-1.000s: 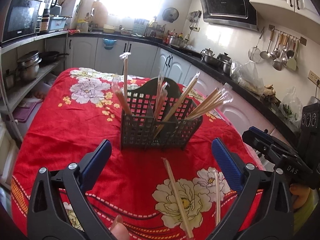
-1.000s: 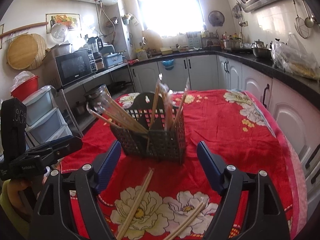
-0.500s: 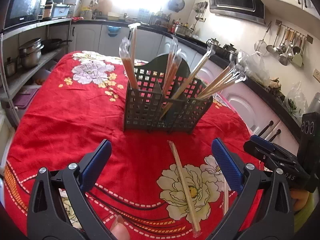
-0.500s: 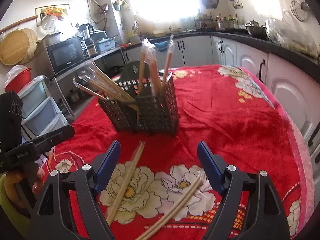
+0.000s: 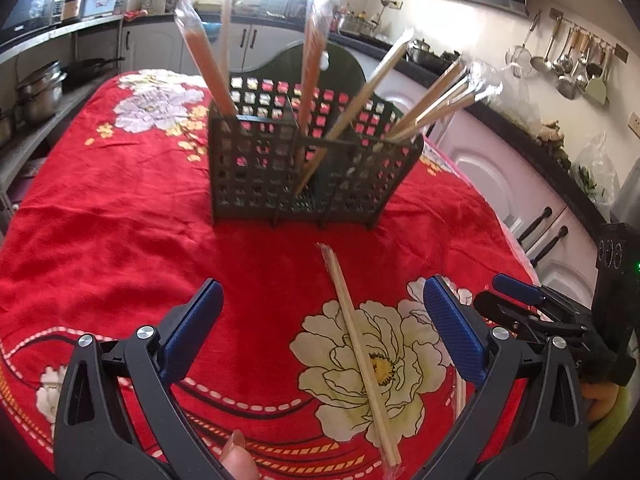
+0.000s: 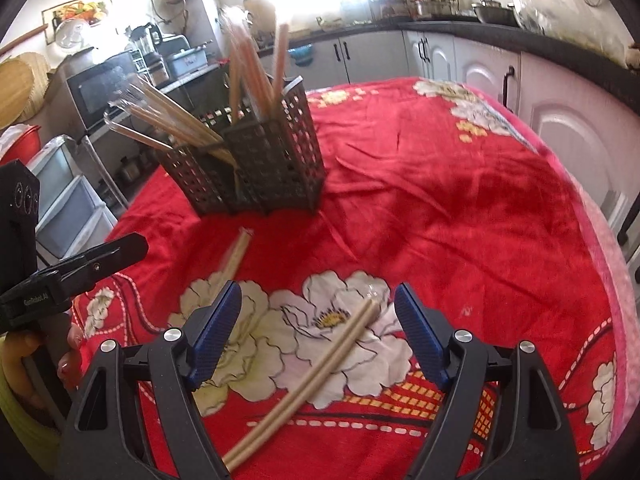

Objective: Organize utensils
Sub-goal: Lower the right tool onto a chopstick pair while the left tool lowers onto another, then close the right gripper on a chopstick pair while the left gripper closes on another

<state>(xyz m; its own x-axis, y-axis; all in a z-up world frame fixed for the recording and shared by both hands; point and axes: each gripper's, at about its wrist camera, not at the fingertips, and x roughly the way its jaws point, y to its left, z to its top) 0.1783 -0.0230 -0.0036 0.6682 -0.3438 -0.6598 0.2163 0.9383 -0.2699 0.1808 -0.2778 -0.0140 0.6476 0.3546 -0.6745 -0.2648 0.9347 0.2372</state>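
Both grippers, left gripper (image 5: 320, 312) and right gripper (image 6: 318, 320), angled down, gaping over chopsticks (image 6: 320, 364)

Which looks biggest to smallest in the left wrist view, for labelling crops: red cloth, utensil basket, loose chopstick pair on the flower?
1. red cloth, fills most of the frame.
2. utensil basket.
3. loose chopstick pair: thinnest, though nearness to the camera makes it look about as long as the basket is wide.

Both wrist views look steeply down, low over the red cloth (image 5: 120, 240) — sharing the utensil caddy (image 5: 312, 176) near twelve o'clock (image 6: 256, 168).
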